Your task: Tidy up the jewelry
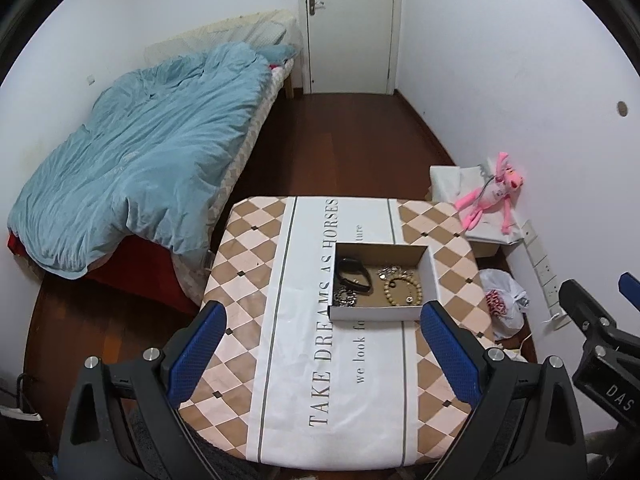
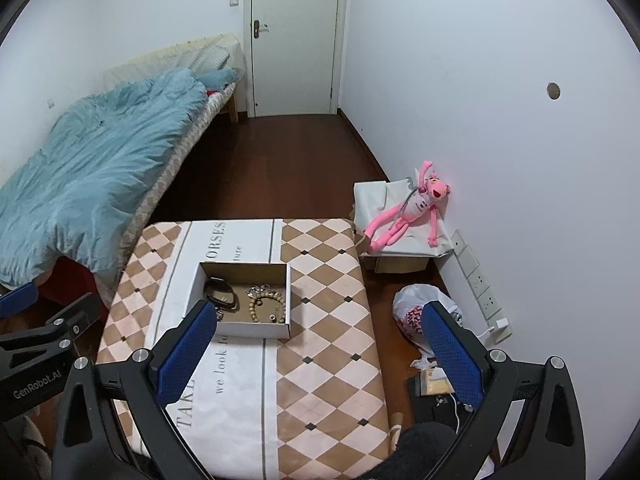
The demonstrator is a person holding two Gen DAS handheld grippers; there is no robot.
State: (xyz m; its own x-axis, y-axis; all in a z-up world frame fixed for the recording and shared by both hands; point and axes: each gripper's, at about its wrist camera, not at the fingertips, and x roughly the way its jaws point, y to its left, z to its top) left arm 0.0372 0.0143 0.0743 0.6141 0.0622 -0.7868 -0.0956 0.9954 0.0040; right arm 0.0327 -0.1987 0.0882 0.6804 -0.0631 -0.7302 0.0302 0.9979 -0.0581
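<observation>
A shallow white cardboard box (image 1: 376, 313) stands on the checkered tablecloth (image 1: 240, 264); it also shows in the right wrist view (image 2: 256, 330). Inside lie a black band (image 1: 354, 276), a wooden bead bracelet (image 1: 404, 292), a silver chain (image 1: 345, 296) and a pale charm bracelet (image 1: 392, 271). My left gripper (image 1: 322, 320) is open and empty, held above the table just in front of the box. My right gripper (image 2: 320, 320) is open and empty, over the table's right side, to the right of the box.
A bed with a blue duvet (image 1: 140, 168) stands left of the table. A pink plush toy (image 2: 408, 208) lies on a box by the right wall. A white plastic bag (image 2: 420, 312) and wall sockets (image 2: 484, 284) sit to the right. A closed door (image 1: 352, 24) is at the back.
</observation>
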